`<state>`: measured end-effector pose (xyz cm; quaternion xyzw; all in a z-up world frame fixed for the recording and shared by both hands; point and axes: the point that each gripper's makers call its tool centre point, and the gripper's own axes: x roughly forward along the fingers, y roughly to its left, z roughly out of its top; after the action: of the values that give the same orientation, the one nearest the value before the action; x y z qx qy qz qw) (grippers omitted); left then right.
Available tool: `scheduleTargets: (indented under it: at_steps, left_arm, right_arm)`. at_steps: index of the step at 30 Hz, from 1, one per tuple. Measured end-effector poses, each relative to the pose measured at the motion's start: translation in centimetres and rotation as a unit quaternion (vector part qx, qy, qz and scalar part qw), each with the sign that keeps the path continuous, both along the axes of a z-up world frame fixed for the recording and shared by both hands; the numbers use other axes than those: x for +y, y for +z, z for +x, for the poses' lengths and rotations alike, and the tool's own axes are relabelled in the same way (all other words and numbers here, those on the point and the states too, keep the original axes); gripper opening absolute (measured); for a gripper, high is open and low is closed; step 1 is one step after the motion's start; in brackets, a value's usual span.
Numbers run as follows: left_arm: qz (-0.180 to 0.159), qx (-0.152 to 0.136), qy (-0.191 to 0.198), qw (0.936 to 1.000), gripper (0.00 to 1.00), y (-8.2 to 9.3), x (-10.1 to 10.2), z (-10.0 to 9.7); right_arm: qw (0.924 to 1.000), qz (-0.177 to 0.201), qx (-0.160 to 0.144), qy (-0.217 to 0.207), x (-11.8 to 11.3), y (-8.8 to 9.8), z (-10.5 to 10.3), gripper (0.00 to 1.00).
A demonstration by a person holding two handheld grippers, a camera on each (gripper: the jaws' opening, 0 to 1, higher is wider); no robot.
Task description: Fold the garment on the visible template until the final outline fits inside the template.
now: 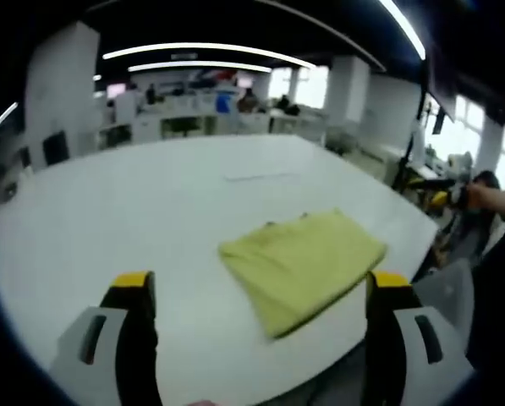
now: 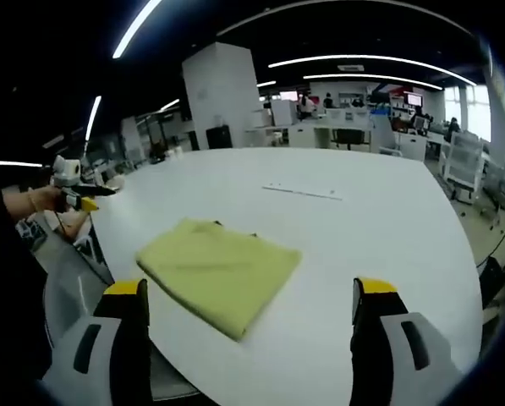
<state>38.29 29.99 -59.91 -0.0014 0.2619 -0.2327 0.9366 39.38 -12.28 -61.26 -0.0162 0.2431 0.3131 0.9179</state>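
One folded yellow-green cloth garment (image 1: pixel 301 265) lies on a broad white table (image 1: pixel 134 211), and no other object rests near it on that surface. In the left gripper view it sits toward the table's near right edge, folded into a rough rectangle with one corner pointing at the rim; in the right gripper view the same garment (image 2: pixel 219 272) lies close to the table's near left edge, a darker bit of fabric peeking out along its far side. One faint thin line mark (image 2: pixel 303 193) shows on the tabletop well beyond the garment; whether it belongs to a template outline cannot be told.

Two grippers are in use. The left gripper (image 1: pixel 262 296) has two grey jaws with yellow tips spread wide apart, nothing between them, held above the table with the garment lying between and beyond the tips. The right gripper (image 2: pixel 252 300) has its two yellow-tipped jaws equally parted and empty, apart from the cloth. In the right gripper view the other gripper appears small at far left, carried by a hand (image 2: pixel 42 201) off the table's edge; in the left gripper view a hand (image 1: pixel 480 197) holds the other gripper at far right.

Much bare tabletop stretches beyond and beside the garment. Desks and ceiling light strips fill the background.
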Motion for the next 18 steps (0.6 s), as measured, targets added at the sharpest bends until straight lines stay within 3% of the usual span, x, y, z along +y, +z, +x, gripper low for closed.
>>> scheduleTargets:
  at_steps: [8, 18]
  left_arm:
    - [0.004, 0.008, 0.003, 1.0000, 0.99, -0.2, 0.3, -1.0]
    - [0.006, 0.013, -0.004, 0.9999, 0.99, -0.4, -0.3, -0.7]
  right_arm:
    - [0.9998, 0.011, 0.014, -0.013, -1.1, -0.7, -1.8, 1.00]
    - [0.9996, 0.004, 0.027, -0.009, -1.0, -1.4, -1.5, 0.99]
